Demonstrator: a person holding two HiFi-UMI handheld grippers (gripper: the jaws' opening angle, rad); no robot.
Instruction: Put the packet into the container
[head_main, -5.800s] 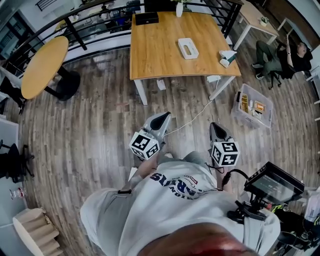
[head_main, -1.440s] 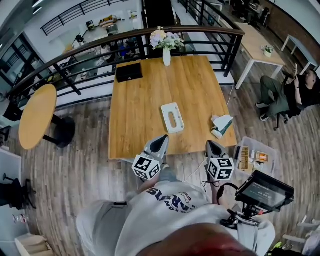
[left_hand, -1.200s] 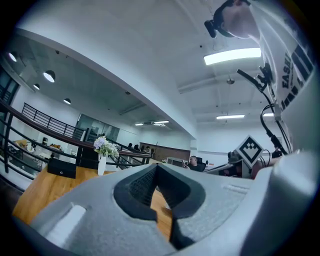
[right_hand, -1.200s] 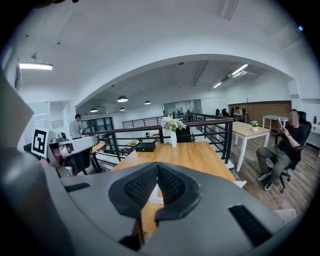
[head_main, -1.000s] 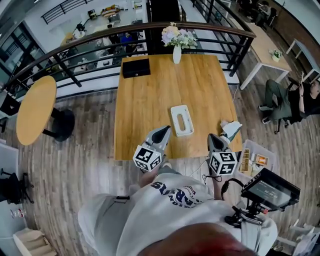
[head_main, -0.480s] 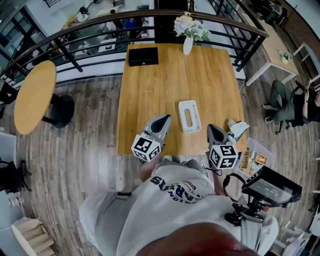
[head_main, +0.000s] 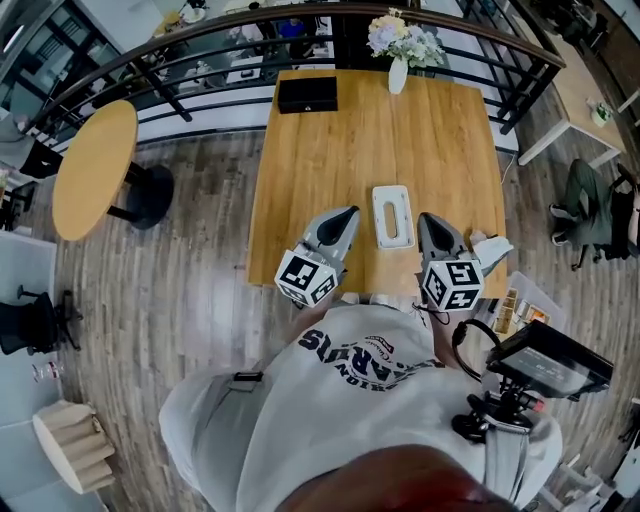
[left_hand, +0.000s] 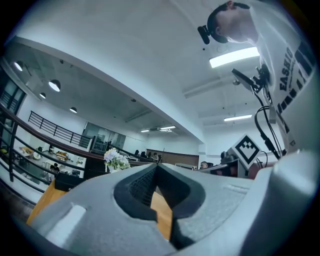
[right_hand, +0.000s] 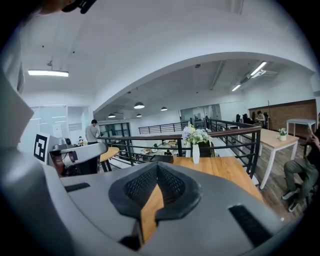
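Left gripper (left_hand: 156, 167) clenched, jaws together at the tip with nothing between; right gripper (right_hand: 157, 165) the same, clamped empty. In the head view the left gripper (head_main: 349, 211) and right gripper (head_main: 424, 217) sit over the near part of the wooden table (head_main: 300, 200), either side of the white slotted box (head_main: 392, 215). The white and teal packet (head_main: 492, 248) lies on the table's near right corner, just beside the right gripper, untouched. The clear container (head_main: 522, 298) is on the floor off that corner. Only writing is the shirt (head_main: 350, 400) print, upside down and unreadable. Versus half a second ago the tips were at the table's near edge, now past it; packet hasn't moved on the table
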